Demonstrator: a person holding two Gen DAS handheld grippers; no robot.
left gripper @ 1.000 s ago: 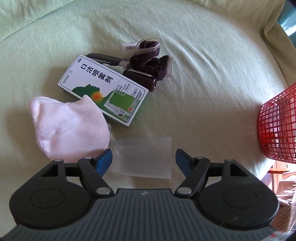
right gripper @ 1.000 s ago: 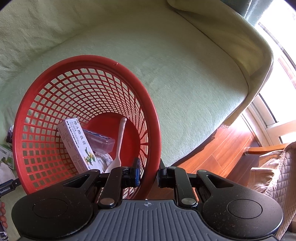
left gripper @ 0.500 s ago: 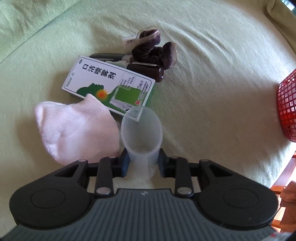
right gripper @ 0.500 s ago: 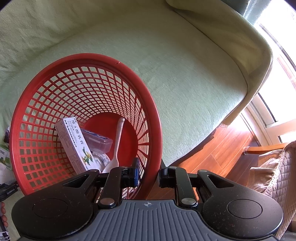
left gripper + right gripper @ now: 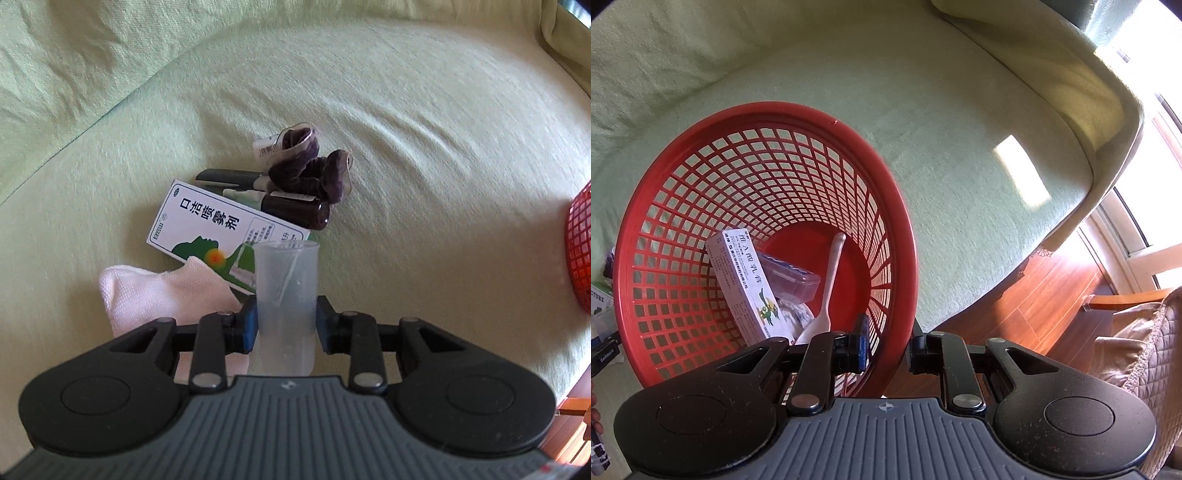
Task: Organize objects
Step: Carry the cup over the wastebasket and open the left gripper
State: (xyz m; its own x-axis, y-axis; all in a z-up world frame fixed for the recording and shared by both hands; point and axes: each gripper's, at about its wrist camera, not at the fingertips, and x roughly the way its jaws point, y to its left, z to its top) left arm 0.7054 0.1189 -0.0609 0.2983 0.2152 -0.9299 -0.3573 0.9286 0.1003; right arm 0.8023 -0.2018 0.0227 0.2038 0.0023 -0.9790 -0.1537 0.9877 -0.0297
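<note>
Since a second ago the left tongs [image 5: 286,325] have been closing on the clear plastic cup [image 5: 287,284], which then lay flat on the sofa [image 5: 424,140] between wide-open pads; now the blue pads press its sides and it stands upright, lifted off the green cover. Just behind the cup lies the white-and-green spray box [image 5: 207,225], with a pink washcloth [image 5: 162,295] overlapping its near corner. Beyond the box are a dark brown bottle [image 5: 295,210], a dark pen-like stick [image 5: 229,177] and a purple velvet scrunchie [image 5: 310,170] with a tag. The right tongs [image 5: 886,347] are clamped on the rim of the red basket [image 5: 701,206], which tilts toward the camera on the sofa; inside it rest a white medicine box [image 5: 742,277], a clear lidded case [image 5: 794,277] and a pale spoon [image 5: 827,288].
</note>
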